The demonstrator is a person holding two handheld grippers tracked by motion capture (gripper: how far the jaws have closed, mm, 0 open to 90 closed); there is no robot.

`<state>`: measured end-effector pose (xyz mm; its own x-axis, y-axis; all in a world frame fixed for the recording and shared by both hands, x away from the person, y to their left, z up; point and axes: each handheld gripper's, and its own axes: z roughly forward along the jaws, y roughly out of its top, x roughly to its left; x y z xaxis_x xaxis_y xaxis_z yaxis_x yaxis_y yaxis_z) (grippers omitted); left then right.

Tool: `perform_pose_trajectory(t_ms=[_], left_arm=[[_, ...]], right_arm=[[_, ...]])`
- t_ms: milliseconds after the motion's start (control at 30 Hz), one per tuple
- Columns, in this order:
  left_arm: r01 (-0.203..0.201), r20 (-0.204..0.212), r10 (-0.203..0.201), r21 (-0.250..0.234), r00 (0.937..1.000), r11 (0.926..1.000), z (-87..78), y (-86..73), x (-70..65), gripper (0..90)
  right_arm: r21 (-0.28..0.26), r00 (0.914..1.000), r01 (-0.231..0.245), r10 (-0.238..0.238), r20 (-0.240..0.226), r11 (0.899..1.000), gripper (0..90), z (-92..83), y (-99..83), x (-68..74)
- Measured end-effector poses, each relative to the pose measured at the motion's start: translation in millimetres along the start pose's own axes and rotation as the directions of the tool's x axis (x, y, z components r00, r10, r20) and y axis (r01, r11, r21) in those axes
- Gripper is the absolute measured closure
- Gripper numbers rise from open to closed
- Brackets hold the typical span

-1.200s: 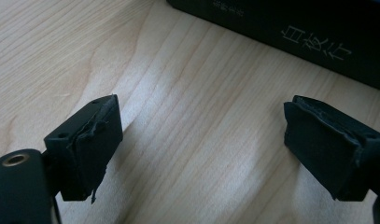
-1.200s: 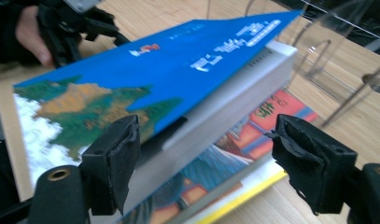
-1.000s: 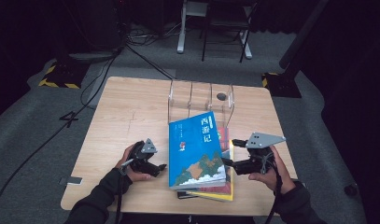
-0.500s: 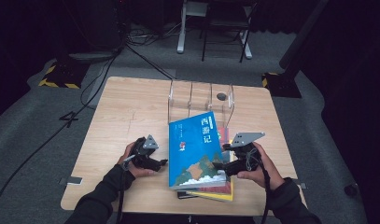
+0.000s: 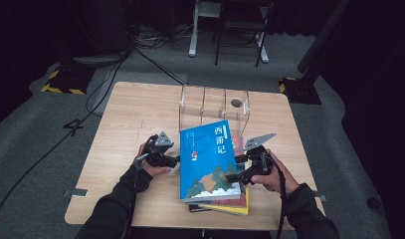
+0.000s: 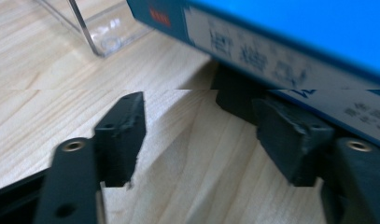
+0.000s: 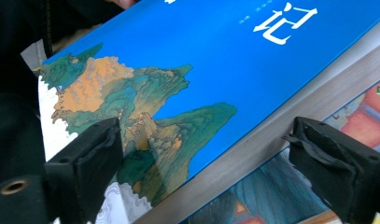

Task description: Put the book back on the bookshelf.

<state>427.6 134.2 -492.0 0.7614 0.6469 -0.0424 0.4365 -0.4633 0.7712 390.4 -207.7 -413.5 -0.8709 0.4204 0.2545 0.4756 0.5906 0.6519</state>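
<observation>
Lifting blue book (image 5: 210, 159) off stack (image 5: 235, 201) on tabletop (image 5: 135, 114): left tool (image 5: 174, 160), jaws just narrowing yet empty, under spine; right tool (image 5: 234, 178), just widening, astride fore-edge without pinching; close evenly, raise level toward clear rack (image 5: 215, 102).

A: Room check? 
B: Dark studio. Grey carpet floor (image 5: 36, 164), black walls, light falls mainly on the wooden table (image 5: 135, 114), pale grain, square top.

A: Anything behind the table? 
B: White-legged stand (image 5: 196, 30) and a dark chair (image 5: 240, 25) at the back. Black cables (image 5: 150, 50) run across the floor to the left. Yellow-black hazard tape (image 5: 63, 82) on a base at far left, another at right (image 5: 292, 87). Dark slanted pole (image 5: 322, 37) on the right.

A: Floor marks? 
B: A "4" marking (image 5: 73, 127) left of the table.
</observation>
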Motion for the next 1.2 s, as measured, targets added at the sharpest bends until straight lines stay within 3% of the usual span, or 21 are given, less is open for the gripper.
perform_pose_trajectory(t_ms=[100,133,233,433,700,800,833,867,967,1200], left_arm=[[0.002,0.005,-0.002,0.001,1.0,1.0,2.7,1.4,1.5,36.0],[0.017,0.023,-0.017,-0.007,0.9996,0.9998,5.5,1.0,2.5,38.5],[-0.014,0.038,0.014,-0.017,0.9992,0.9998,6.5,2.9,2.7,48.5],[-0.004,0.094,0.008,-0.047,0.9956,0.9989,6.7,3.6,4.4,62.8],[-0.01,0.111,0.017,-0.065,0.9937,0.9978,5.7,4.7,4.1,68.3],[-0.017,0.116,0.025,-0.068,0.9929,0.9975,5.3,5.2,3.9,72.1],[-0.014,0.121,0.023,-0.073,0.9924,0.9972,4.9,5.4,4.1,72.7],[-0.017,0.125,0.027,-0.081,0.9918,0.9966,3.7,6.0,4.6,73.2],[-0.021,0.116,0.03,-0.085,0.9928,0.9962,2.0,7.8,3.0,74.5],[-0.022,0.118,0.034,-0.105,0.9924,0.9943,-2.6,14.2,2.2,76.0]], right_arm=[[-0.009,0.9997,0.025,-0.025,0.008,1.0,9.0,0.0,0.2,1.2],[-0.008,0.9995,0.031,-0.031,0.011,0.999,9.0,-0.1,0.4,1.7],[-0.002,0.9984,0.054,-0.054,0.017,0.999,9.2,-0.3,2.3,2.6],[-0.006,0.9968,0.08,-0.08,0.006,0.997,10.0,-1.0,6.8,2.3],[-0.089,0.9953,0.087,-0.09,-0.036,0.992,13.3,-0.6,15.1,-5.8],[-0.089,0.9952,0.077,-0.082,-0.052,0.993,20.4,5.2,19.8,-11.8],[-0.104,0.9951,0.086,-0.09,-0.041,0.991,31.7,6.2,21.1,-13.0],[-0.116,0.9951,0.09,-0.094,-0.031,0.989,36.5,7.7,22.7,-13.8],[-0.139,0.9935,0.088,-0.097,-0.06,0.986,50.1,14.7,29.0,-16.1],[-0.188,0.9879,0.142,-0.151,-0.035,0.972,56.7,12.0,29.4,-11.1]])
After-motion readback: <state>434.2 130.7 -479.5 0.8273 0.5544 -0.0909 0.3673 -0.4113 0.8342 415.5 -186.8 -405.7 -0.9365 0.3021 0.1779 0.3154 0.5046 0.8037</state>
